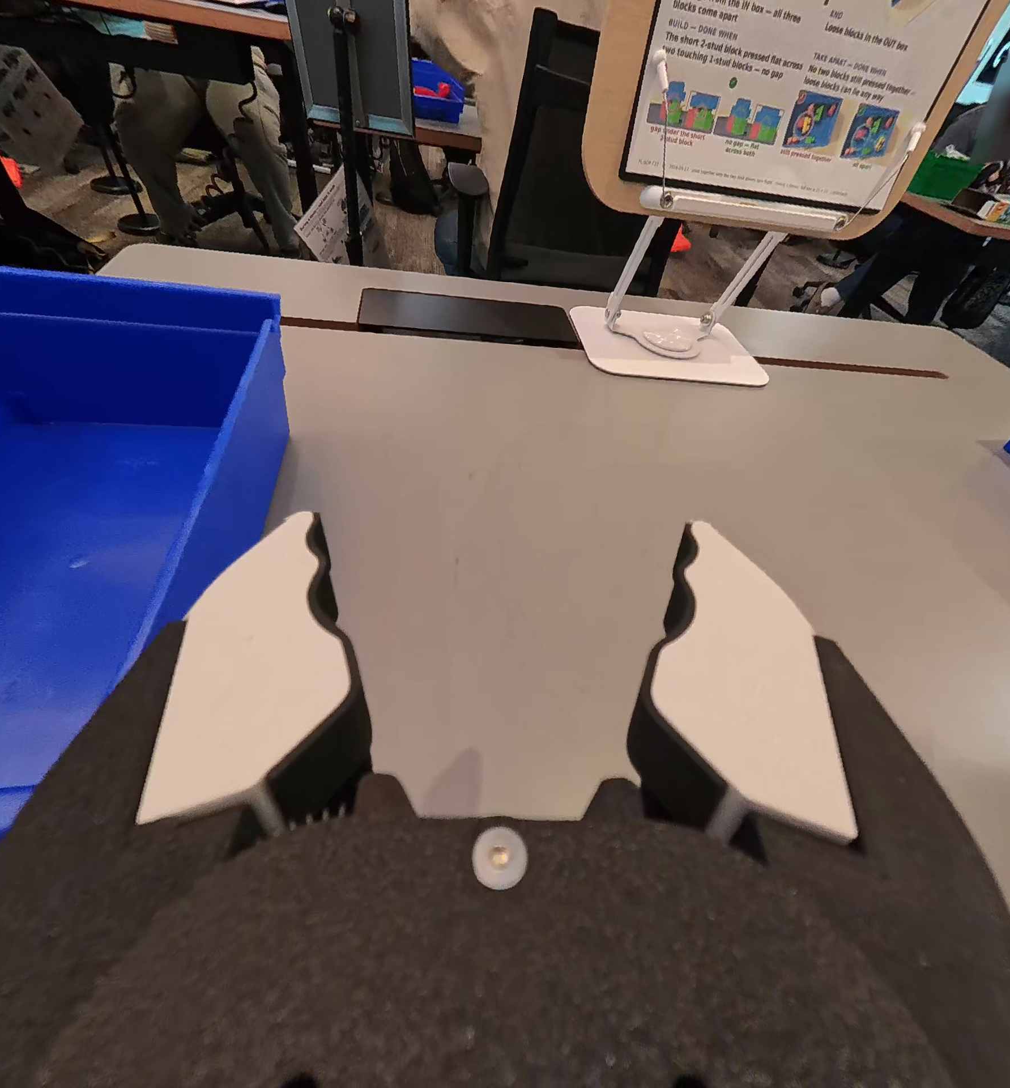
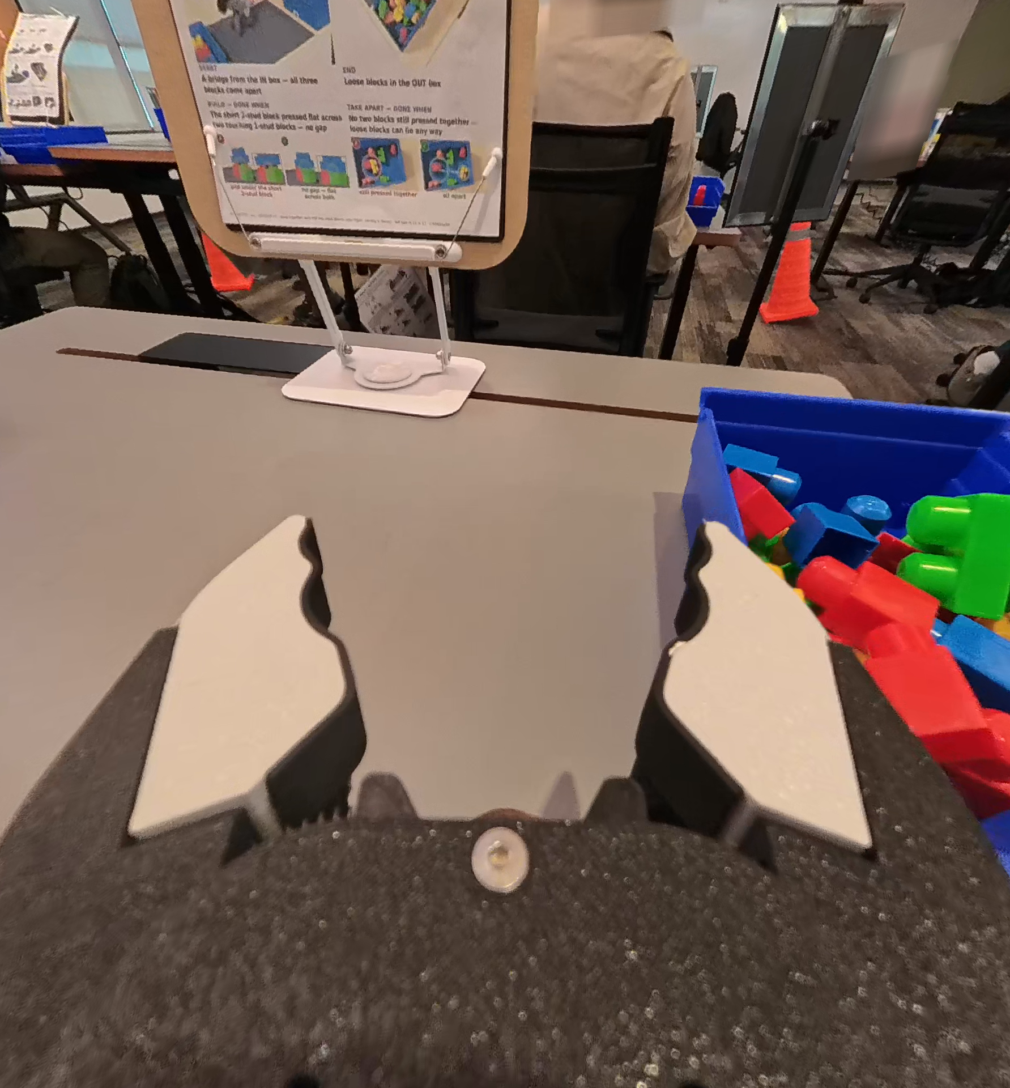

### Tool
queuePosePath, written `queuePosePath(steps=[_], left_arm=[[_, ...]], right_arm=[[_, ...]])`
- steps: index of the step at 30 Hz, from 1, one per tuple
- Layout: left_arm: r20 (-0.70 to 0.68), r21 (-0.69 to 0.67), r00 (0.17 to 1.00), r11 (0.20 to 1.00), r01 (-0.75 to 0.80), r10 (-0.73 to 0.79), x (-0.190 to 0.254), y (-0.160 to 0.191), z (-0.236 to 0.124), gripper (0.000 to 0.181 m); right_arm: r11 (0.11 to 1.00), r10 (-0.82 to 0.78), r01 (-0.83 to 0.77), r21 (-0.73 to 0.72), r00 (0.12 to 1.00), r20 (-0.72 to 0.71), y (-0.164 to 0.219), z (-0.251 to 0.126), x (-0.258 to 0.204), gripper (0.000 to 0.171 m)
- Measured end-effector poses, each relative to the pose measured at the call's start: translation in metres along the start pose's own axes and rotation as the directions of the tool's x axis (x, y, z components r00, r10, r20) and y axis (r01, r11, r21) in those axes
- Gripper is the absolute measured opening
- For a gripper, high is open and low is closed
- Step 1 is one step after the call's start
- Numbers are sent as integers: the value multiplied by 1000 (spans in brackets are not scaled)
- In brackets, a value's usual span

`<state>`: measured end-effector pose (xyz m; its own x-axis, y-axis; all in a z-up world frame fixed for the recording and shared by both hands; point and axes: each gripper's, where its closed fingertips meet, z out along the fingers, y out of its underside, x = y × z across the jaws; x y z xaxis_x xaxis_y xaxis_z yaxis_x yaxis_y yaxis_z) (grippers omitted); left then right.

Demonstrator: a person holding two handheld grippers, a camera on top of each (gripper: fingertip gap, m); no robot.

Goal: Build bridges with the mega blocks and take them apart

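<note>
So far nothing is held, and the risks all sit in the first reach. At the left edge of the left wrist view stands an empty blue bin (image 1: 108, 471), its near wall just beside the left gripper (image 1: 502, 530), whose jaws are spread wide over bare grey table (image 1: 490, 441) with nothing between them. A careless sideways swing there would likely knock that bin's wall. Toward the upper right of that view a stand with an instruction sheet (image 1: 785, 100) rests on its white base; it is well apart from the jaws and hardly a hazard.

In the right wrist view the right gripper (image 2: 502, 530) is likewise wide open and empty, over bare table in the middle of the frame. The mega blocks (image 2: 879, 594) lie heaped in a second blue bin (image 2: 844, 424) at the right edge, beside and beyond the right-hand finger (image 2: 749, 677), not between the jaws. The heap is tangled: red, blue and green pieces lie tilted across each other, some apparently joined. I judge that a grip on a slanted piece could slip, or drag neighbours out over the rim. The finger could also catch the bin's near wall on entry.
</note>
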<state>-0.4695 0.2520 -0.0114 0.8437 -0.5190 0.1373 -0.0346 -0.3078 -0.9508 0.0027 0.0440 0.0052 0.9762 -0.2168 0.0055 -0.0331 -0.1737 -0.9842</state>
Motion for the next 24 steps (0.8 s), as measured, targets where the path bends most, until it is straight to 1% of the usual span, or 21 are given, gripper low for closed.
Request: queuePosePath(steps=[9, 11, 13, 17, 24], left_arm=[[7, -69, 1000, 997, -24, 24, 10, 14, 13, 111], [2, -92, 1000, 996, -9, 9, 12, 19, 17, 111], [17, -106, 1000, 994, 14, -13, 11, 22, 20, 106], [51, -120, 999, 993, 15, -9, 7, 26, 22, 99], [62, -148, 998, 989, 15, -5, 5, 30, 25, 96]], right_arm=[[999, 5, -5, -32, 1000, 4, 6, 6, -6, 116], [999, 1, -1, -43, 1000, -5, 7, 8, -7, 116], [998, -9, 9, -58, 1000, -7, 9, 10, -10, 115], [996, -43, 42, -78, 999, -17, 13, 14, -14, 113], [997, -27, 27, -68, 1000, -9, 10, 15, -17, 113]])
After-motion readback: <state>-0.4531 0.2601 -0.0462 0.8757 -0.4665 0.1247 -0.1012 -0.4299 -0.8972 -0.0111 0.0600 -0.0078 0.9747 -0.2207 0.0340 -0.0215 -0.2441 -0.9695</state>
